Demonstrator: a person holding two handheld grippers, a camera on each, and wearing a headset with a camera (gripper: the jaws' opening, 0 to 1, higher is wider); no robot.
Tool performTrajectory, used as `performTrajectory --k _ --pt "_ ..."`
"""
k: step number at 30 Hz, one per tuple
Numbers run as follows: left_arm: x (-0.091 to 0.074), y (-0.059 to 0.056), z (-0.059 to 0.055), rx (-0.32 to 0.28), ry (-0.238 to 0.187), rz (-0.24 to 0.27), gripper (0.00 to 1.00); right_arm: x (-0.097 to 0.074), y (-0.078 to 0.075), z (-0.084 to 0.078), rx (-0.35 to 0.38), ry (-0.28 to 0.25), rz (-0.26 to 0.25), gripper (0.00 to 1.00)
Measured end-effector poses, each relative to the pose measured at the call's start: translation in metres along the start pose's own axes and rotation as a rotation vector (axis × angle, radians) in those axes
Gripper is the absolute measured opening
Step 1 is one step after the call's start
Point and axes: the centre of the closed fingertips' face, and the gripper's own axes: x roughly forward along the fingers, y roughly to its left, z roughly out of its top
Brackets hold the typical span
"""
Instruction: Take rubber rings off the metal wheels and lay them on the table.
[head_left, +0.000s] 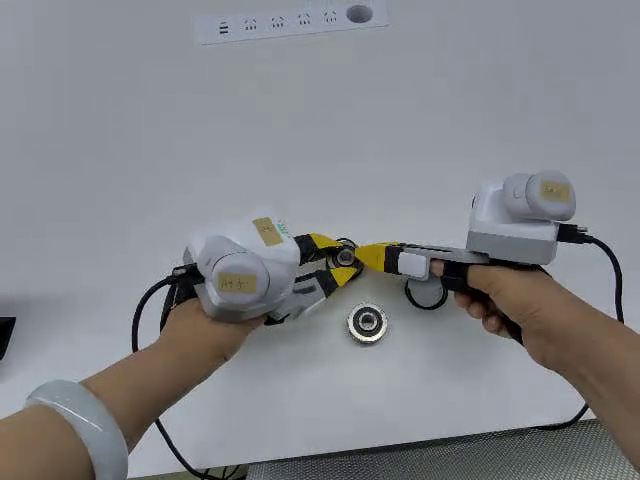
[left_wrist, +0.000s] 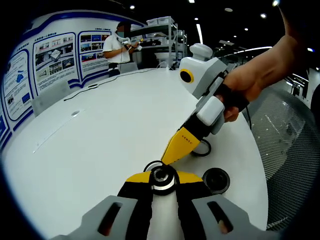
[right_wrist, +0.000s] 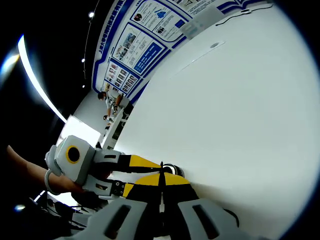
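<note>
My left gripper (head_left: 343, 264) is shut on a small metal wheel (head_left: 346, 255), held a little above the white table. In the left gripper view the wheel (left_wrist: 162, 179) sits between the yellow jaws of the left gripper (left_wrist: 162, 186), with a black rubber ring (left_wrist: 150, 165) partly pulled off its rim. My right gripper (head_left: 364, 256) reaches in from the right, its jaws pressed together on that ring's edge. In the right gripper view the right gripper (right_wrist: 161, 176) is shut just before the wheel (right_wrist: 173, 169). A second wheel (head_left: 367, 323) lies on the table below. A loose ring (head_left: 424, 296) lies under the right gripper.
The white table (head_left: 320, 140) stretches far back to a power strip (head_left: 290, 20). Black cables (head_left: 150, 310) trail off both grippers toward the front edge. A person (left_wrist: 119, 44) stands far off beyond the table, by wall posters.
</note>
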Motion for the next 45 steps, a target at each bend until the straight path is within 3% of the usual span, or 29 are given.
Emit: performTrajectory --k 9,27,34,45 --pt "-0.007 0.000 0.005 0.020 -0.030 0.016 0.25 -0.001 0.001 0.000 0.003 -0.001 -0.001 0.02" --pt "-0.014 0.004 -0.011 -0.021 -0.002 0.046 0.43 -0.010 0.018 -0.001 0.020 -0.032 0.038 0.02" --pt "-0.016 0.006 -0.013 -0.030 -0.001 0.052 0.46 -0.031 0.024 -0.001 0.059 -0.083 0.047 0.02" --pt "-0.018 0.006 -0.016 -0.043 0.004 0.060 0.50 -0.070 -0.004 -0.015 0.143 -0.145 -0.030 0.02"
